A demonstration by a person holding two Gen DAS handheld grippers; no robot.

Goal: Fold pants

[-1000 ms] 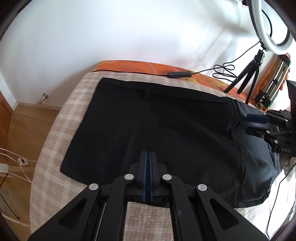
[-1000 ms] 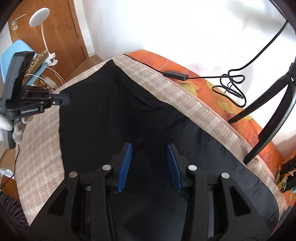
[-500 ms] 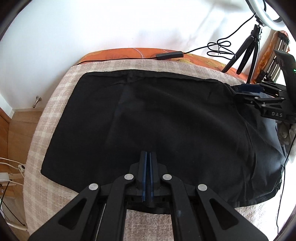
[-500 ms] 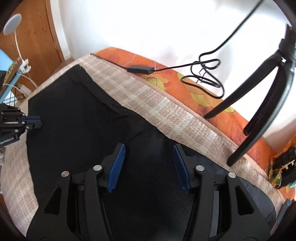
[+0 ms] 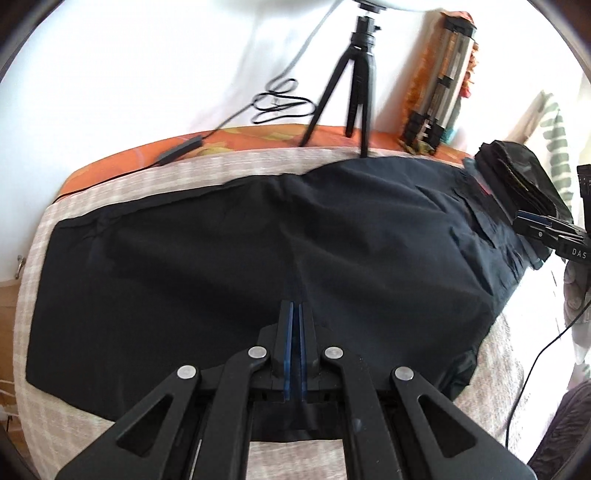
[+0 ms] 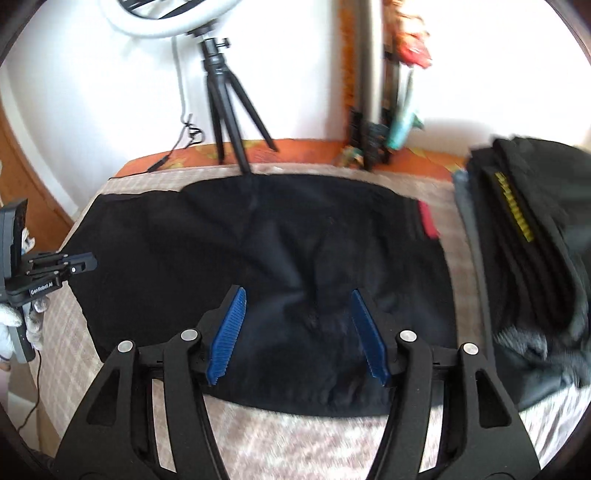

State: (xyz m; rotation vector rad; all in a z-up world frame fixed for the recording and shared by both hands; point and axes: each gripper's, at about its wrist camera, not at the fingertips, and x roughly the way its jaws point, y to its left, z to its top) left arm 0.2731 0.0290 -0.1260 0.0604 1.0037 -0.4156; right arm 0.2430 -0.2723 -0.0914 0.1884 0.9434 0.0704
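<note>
Black pants lie spread flat on a beige checked blanket, folded lengthwise, waist to the right with a red tag. They also show in the right wrist view. My left gripper is shut and empty, over the pants' near edge. My right gripper is open and empty, above the waist end of the pants. Each gripper shows at the edge of the other's view: the right one, the left one.
A stack of folded dark clothes lies to the right of the pants. A tripod with a ring light stands at the far edge on an orange sheet, with a cable and adapter. The wall is behind.
Both views have swung to the right along the bed. The right gripper moved from the pants' middle toward the waist end and its jaws stand wider. The left gripper stayed shut.
</note>
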